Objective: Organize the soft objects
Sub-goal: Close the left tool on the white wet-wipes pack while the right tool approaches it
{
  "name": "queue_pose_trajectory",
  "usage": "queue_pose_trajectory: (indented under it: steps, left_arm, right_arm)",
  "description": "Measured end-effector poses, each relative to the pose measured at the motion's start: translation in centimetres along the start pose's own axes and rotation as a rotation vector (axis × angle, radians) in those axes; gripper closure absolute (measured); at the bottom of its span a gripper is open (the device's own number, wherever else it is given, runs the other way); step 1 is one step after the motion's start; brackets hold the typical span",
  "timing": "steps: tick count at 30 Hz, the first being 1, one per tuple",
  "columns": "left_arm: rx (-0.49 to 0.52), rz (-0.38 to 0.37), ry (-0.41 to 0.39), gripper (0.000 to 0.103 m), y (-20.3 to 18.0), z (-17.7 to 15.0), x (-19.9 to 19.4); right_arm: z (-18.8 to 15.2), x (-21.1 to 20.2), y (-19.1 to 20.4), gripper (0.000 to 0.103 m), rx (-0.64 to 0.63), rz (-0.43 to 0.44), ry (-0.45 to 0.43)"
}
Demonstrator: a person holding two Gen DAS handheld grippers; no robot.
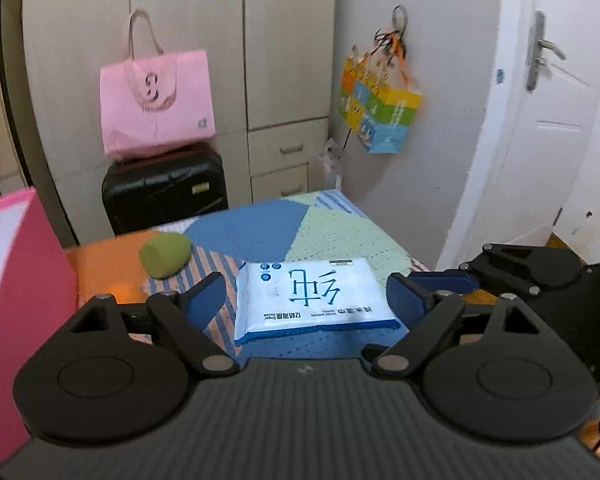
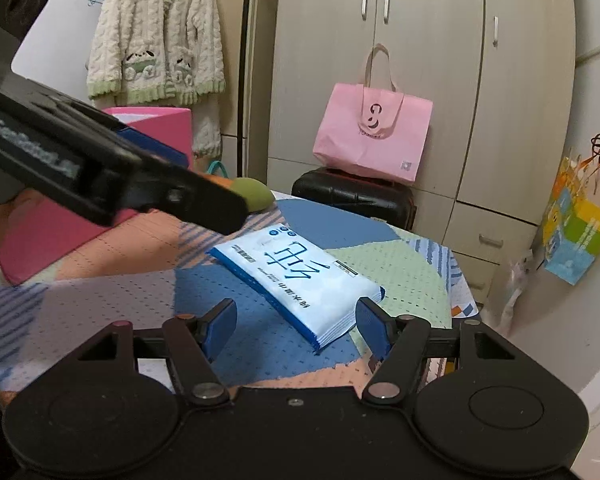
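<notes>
Blue rubbery pads on the right tool (image 2: 296,326) are standing apart, released, flanking the near corner of the wet-wipe pack (image 2: 300,280) without pressing it. Left tool (image 1: 306,300) is also gaping wide, nothing clamped; in its own view the pack (image 1: 312,300) is sitting between its pads with gaps on both sides. Seemingly both tools are lining up on the pack from different angles, likely for a pinch at its ends so the floppy thing is not sagging.

Pack is lying flat on the bench cloth (image 2: 112,300), glossy white-blue plastic film, flat pillow shape, seamed edge, probably slippery and squashy under a grip. Cloth is looking knitted, dotted weave, patches of blue, mint, peach and stripes.

Further back a green rounded lump (image 1: 166,254), matte and foam-like, is resting on the cloth, well apart from the pack. Pink box (image 2: 156,128) is standing open at the left edge, stiff flat walls, probably the place for the soft items.

Beyond, a black hard-shell suitcase (image 1: 164,192) is carrying a pink fabric tote (image 1: 158,104) against the wardrobe (image 1: 204,20). Fuzzy cream cardigan (image 2: 156,36) is hanging on the wall.
</notes>
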State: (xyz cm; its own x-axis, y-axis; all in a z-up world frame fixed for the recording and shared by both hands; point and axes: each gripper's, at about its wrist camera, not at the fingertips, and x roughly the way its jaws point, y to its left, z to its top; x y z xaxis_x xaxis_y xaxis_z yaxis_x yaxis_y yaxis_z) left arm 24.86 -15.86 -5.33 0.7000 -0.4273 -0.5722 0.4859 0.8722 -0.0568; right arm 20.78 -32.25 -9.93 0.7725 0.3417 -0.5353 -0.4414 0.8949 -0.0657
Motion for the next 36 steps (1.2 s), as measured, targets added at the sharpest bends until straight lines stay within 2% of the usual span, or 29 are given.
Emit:
queue_pose_trajectory:
  steps: [5, 8, 11, 14, 20, 25, 36]
  left_arm:
    - [-0.063, 0.008, 0.054, 0.028, 1.2, -0.2, 3.2]
    - [-0.140, 0.008, 0.085, 0.030, 2.7, -0.6, 5.0]
    - [-0.222, 0.007, 0.125, 0.036, 4.0, -1.2, 6.5]
    - [-0.294, -0.057, 0.120, 0.040, 4.9, -1.6, 6.6]
    - [-0.255, -0.083, 0.137, 0.042, 4.2, -1.9, 7.0]
    - [-0.188, -0.097, 0.137, 0.042, 3.0, -1.9, 7.1]
    - [-0.127, -0.096, 0.143, 0.042, 1.9, -1.9, 6.2]
  right_arm:
    - [0.2, 2.1, -1.3, 0.032, 0.084, 0.003, 0.058]
    - [0.2, 3.1, -2.1, 0.032, 0.149, 0.006, 0.094]
    - [0.0, 3.6, -2.5, 0.030, 0.177, 0.020, 0.100]
    - [0.0, 3.8, -2.4, 0.029, 0.169, 0.024, 0.103]
    - [0.2, 4.4, -2.2, 0.027, 0.169, 0.026, 0.107]
    - [-0.1, 4.5, -2.0, 0.035, 0.172, 0.023, 0.083]
    - [-0.2, 4.1, -1.8, 0.038, 0.180, 0.016, 0.067]
